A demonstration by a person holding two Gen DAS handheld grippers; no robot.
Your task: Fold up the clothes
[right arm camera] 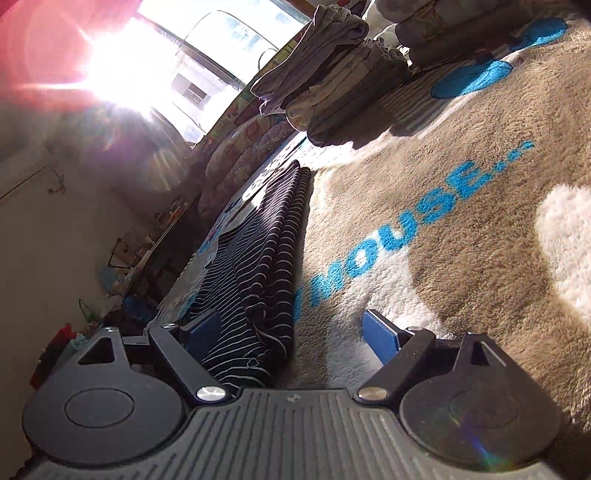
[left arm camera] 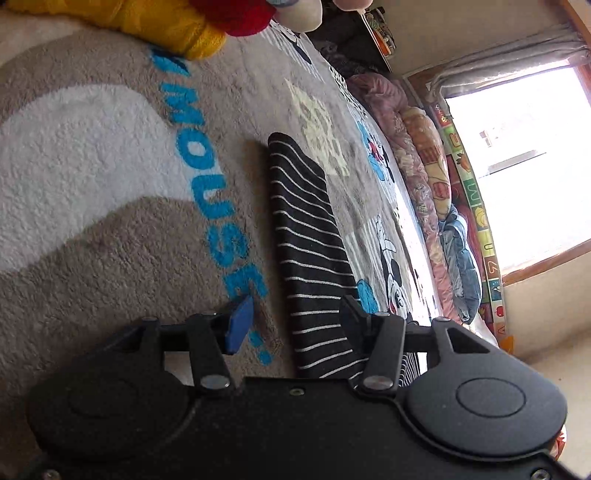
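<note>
Black plastic housing fills the bottom of both wrist views, with each tool's two fingers reaching forward over a shaggy beige and white carpet [left arm camera: 110,229] that carries bright blue "MOUSE..." lettering.

On the left wrist view, going from left to right, the left gripper [left arm camera: 295,325] has its jaws spread wide: the blue-padded finger [left arm camera: 240,325] sits over the carpet's blue letters, and the other, dark finger stands over the near end of a black garment with thin white stripes [left arm camera: 306,236]. That garment lies folded into a long narrow band on the carpet, running away from the camera, and the left tool grips nothing. Beyond it lie rolled pink and patterned bedding [left arm camera: 413,155] along the wall and a bright window [left arm camera: 524,166]. A yellow and red plush heap [left arm camera: 166,22] sits at the top edge.

On the right wrist view, sun glare from the window whites out the upper left. The right gripper [right arm camera: 291,332] is likewise spread apart, one blue pad [right arm camera: 203,332] resting on or just above the striped cloth's near end, the other blue pad [right arm camera: 380,336] over bare carpet. A stack of folded grey and beige clothes [right arm camera: 332,85] stands on the carpet past the garment's far end.
</note>
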